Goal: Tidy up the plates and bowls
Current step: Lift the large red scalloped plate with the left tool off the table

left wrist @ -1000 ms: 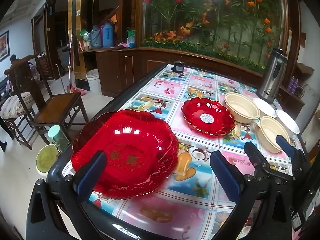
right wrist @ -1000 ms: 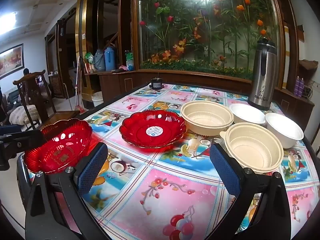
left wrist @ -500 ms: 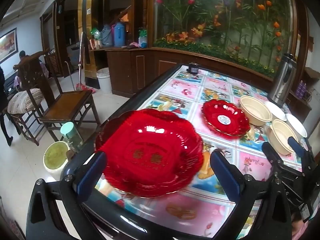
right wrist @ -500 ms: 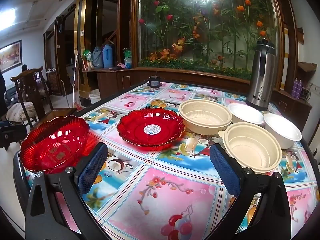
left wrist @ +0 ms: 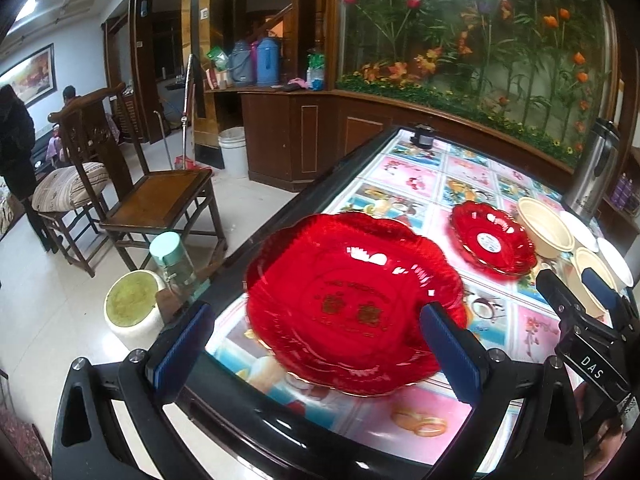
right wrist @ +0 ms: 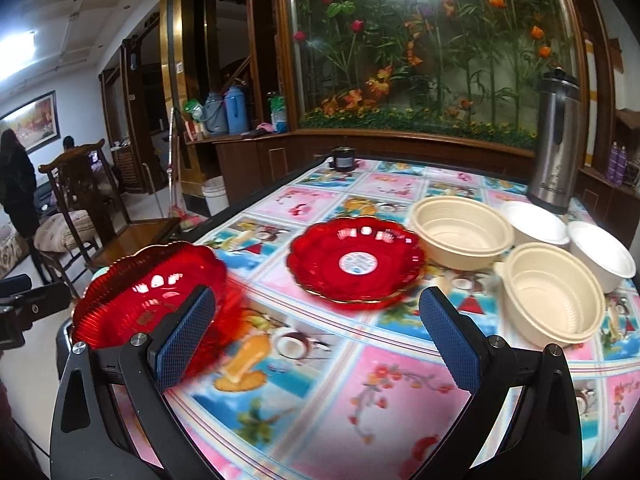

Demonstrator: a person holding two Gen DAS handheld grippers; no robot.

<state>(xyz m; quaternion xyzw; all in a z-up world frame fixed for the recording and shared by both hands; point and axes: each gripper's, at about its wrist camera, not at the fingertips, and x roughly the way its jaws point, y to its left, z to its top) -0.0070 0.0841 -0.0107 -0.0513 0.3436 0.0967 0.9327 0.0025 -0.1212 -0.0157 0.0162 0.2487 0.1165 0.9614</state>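
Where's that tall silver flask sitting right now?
The silver flask stands upright at the table's far right corner in the right wrist view, just behind the white bowls.

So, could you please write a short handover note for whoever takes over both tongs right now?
Left tongs: open, empty, facing the large red scalloped glass plate at the table's near-left corner.
Right tongs: open, empty, above the flowered tablecloth.
Smaller red scalloped plate with a white sticker sits mid-table; beside it are two cream plastic bowls and two white bowls, all separate.
Done: nothing stacked.
Left: stack the red plates, nest the bowls by kind.
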